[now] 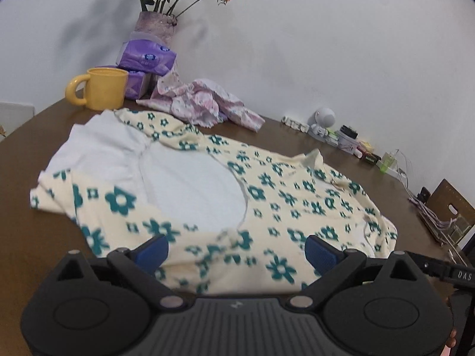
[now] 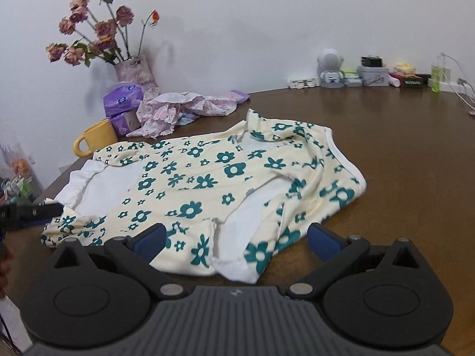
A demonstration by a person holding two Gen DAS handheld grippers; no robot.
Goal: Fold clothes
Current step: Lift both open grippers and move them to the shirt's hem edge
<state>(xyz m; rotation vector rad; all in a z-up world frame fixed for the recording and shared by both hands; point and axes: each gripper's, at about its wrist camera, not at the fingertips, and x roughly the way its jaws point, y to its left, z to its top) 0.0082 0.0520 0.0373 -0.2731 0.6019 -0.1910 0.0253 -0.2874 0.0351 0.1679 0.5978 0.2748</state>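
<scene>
1. Now the left gripper [image 1: 237, 247] is seen with its two blue pads spread wide, and nothing is pinched between them.
2. Just ahead of those pads, a cream garment with green flowers [image 1: 279, 192] is laid out on the brown table [image 1: 26, 237], and its near edge is seen between the spread fingers.
3. White inside cloth is shown where the garment is turned back, ahead and to the left of the left gripper.
4. Likewise, the right gripper [image 2: 237, 241] is held wide, and nothing is gripped by it.
5. The same garment [image 2: 190, 184] is seen just ahead of the right gripper, with a white hem lying between its fingers.
6. Farther ahead and to the left of both grippers, a yellow mug [image 1: 102, 92] is set near the garment's far edge.
7. Past the mug, a pink crumpled cloth [image 1: 202, 103], purple tissue packs [image 1: 147, 57] and a vase of dried roses [image 2: 135, 69] are placed by the white wall.
8. Far ahead and to the right, small desk things are lined up along the wall, with a little white astronaut figure [image 2: 329, 68] among them.
</scene>
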